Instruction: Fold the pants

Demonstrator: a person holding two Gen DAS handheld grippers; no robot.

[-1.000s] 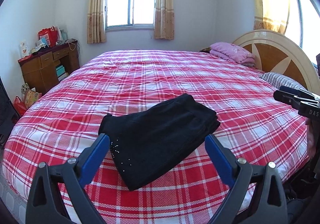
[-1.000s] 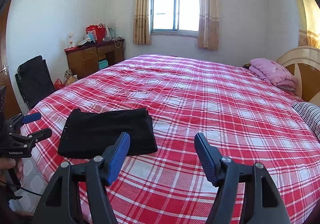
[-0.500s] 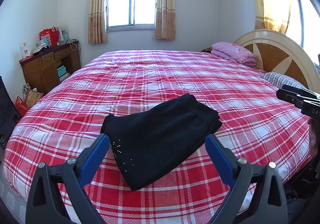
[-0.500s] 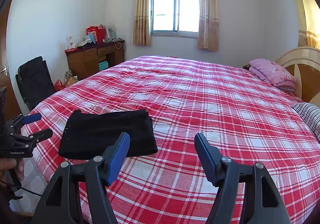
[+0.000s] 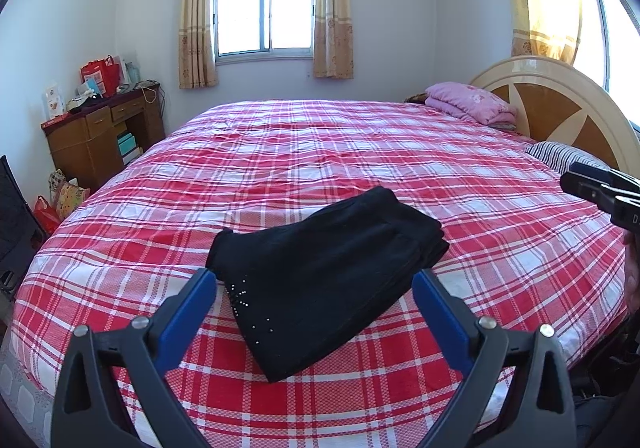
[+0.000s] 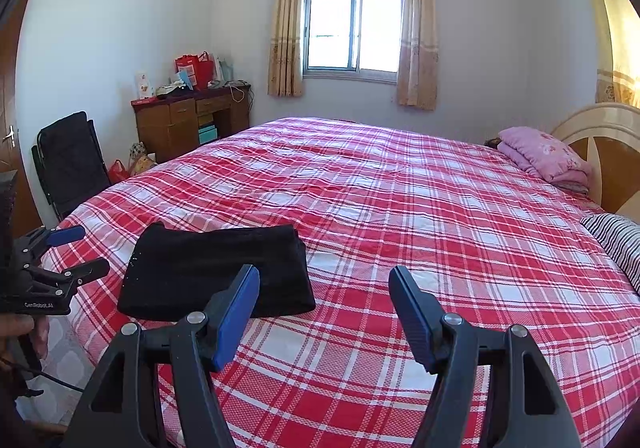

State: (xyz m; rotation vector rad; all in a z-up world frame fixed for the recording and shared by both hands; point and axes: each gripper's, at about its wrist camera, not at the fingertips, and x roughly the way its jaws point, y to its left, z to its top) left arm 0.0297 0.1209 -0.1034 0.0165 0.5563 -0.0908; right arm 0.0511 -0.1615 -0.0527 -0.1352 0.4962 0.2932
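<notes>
**Holding back from a finished fold**

Comparing this moment with the views from a second ago, I find almost nothing altered: the black pants lie in the same compact folded rectangle near the foot-side edge of the plaid bed, and both tools have only drifted slightly. My left gripper hangs above the near edge of the bundle, its blue pads spread wide and grasping nothing. My right gripper is likewise released and empty, held over bare bedspread just beside the bundle's right end. From the right wrist view the layers at that end look stacked and even; a scatter of small studs shows near one corner in the left wrist view.

I read this stillness as meaning the folding is essentially complete, with neither tool touching cloth. If anything remains, it is at most a light press to flatten the stack, and a careless nudge could slide the layers apart.
</notes>
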